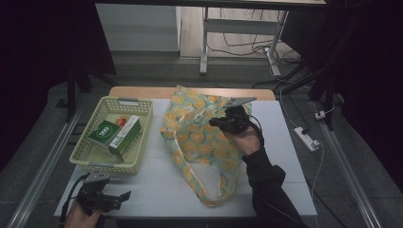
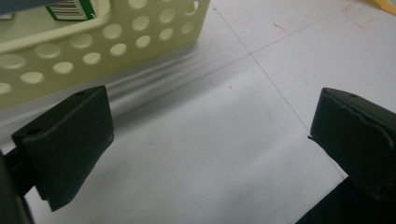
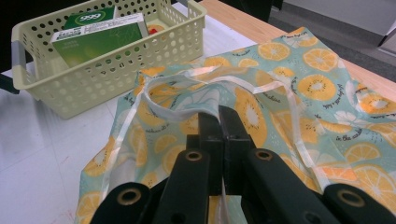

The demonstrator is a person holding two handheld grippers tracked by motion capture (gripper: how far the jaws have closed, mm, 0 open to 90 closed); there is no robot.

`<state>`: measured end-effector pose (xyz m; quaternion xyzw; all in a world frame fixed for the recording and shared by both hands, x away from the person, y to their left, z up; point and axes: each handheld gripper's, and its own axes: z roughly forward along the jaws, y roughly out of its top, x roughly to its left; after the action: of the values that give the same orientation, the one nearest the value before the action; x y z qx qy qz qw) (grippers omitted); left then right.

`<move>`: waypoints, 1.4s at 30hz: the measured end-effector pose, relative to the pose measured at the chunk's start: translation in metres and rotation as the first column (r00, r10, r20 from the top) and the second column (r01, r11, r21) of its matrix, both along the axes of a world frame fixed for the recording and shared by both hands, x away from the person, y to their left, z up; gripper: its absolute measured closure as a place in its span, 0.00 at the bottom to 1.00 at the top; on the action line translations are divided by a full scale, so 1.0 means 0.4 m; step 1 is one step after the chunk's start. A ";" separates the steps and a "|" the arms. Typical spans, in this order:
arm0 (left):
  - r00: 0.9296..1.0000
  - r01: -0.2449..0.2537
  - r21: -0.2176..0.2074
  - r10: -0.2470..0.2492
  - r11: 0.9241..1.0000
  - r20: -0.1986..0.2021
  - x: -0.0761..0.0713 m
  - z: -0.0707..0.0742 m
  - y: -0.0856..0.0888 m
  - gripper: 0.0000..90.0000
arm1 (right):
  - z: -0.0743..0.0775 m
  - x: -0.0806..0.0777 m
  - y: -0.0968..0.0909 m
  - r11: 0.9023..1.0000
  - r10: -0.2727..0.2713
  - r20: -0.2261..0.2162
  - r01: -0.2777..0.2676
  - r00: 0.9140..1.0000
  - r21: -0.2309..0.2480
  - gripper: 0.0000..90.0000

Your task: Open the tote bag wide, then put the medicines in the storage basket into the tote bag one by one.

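Right gripper (image 3: 219,116) clamped tight on the white strap (image 3: 177,114) of the citrus-print tote bag (image 1: 199,142), lifting that edge of the cloth mid-table. Bag spread flat over the white table (image 1: 157,185), just beside the pale yellow basket (image 1: 95,156) holding green boxes (image 1: 124,135). Left gripper (image 1: 124,197) with jaws gaping, nothing between them, near the basket's front corner.
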<state>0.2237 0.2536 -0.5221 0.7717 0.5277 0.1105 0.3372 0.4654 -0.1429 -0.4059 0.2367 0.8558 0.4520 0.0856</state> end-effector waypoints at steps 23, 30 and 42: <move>0.999 0.033 -0.086 -0.030 0.996 0.036 -0.003 0.018 0.028 0.00 | -0.008 0.004 -0.011 1.000 0.006 -0.017 -0.006 1.000 0.005 1.00; 0.997 0.055 -0.120 -0.048 0.991 0.066 -0.005 0.038 0.047 0.00 | -0.009 0.005 -0.012 1.000 0.008 -0.016 -0.008 1.000 0.002 0.99; 0.990 0.033 -0.097 -0.019 0.995 0.139 -0.016 0.085 0.085 0.00 | -0.002 0.006 -0.018 1.000 0.006 -0.010 -0.006 1.000 0.006 0.99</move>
<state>0.2174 0.2875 -0.4879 0.7514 0.4979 0.1326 0.4121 0.4678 -0.1501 -0.4068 0.2366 0.8556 0.4536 0.0792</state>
